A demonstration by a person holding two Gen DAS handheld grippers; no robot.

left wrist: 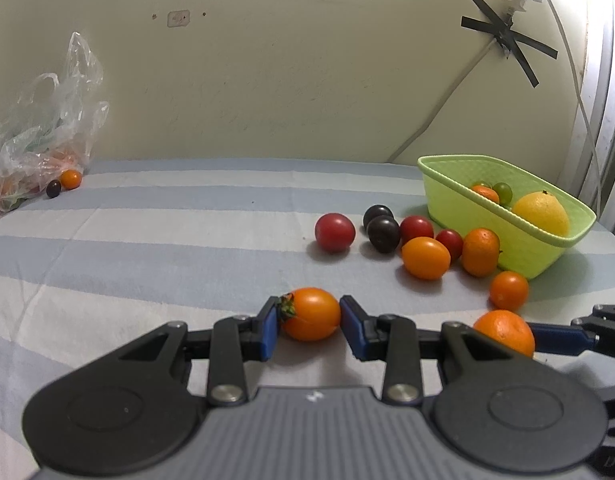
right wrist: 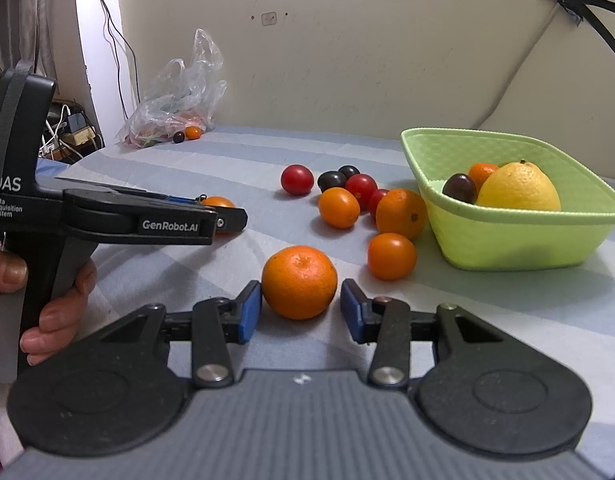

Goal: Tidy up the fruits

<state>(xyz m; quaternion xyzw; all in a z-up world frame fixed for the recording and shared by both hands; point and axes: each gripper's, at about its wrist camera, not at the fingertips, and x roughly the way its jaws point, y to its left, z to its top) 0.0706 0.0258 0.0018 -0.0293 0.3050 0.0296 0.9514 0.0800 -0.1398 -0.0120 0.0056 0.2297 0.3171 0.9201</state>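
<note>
Gripping an orange cherry tomato [left wrist: 311, 314] between its blue pads, the left gripper [left wrist: 309, 320] was clenched on the fruit just above the blue-and-white striped cloth [left wrist: 147, 248], with the tomato's green calyx turned toward the left pad. In the right wrist view a hand [right wrist: 47, 304] held that gripper's handle at the left edge. The right gripper [right wrist: 301, 306] stood with its jaws parted around a mandarin [right wrist: 299, 282] that rested on the cloth; the left pad looked to be touching or nearly touching the peel, while a clear gap showed between the fruit and the right pad, so the mandarin was not grasped. Farther back a loose cluster of red, dark purple and orange cherry tomatoes [right wrist: 339, 207] and a second mandarin [right wrist: 401, 214] lay just beside the green basket [right wrist: 519, 240], the mandarin close against its wall. Inside the basket sat a lemon [right wrist: 517, 188], a dark tomato [right wrist: 459, 188] and another small orange fruit. At the far corner of the cloth, against the wall, a crumpled clear plastic bag [right wrist: 179, 104] lay with two small tomatoes beside it.
</note>
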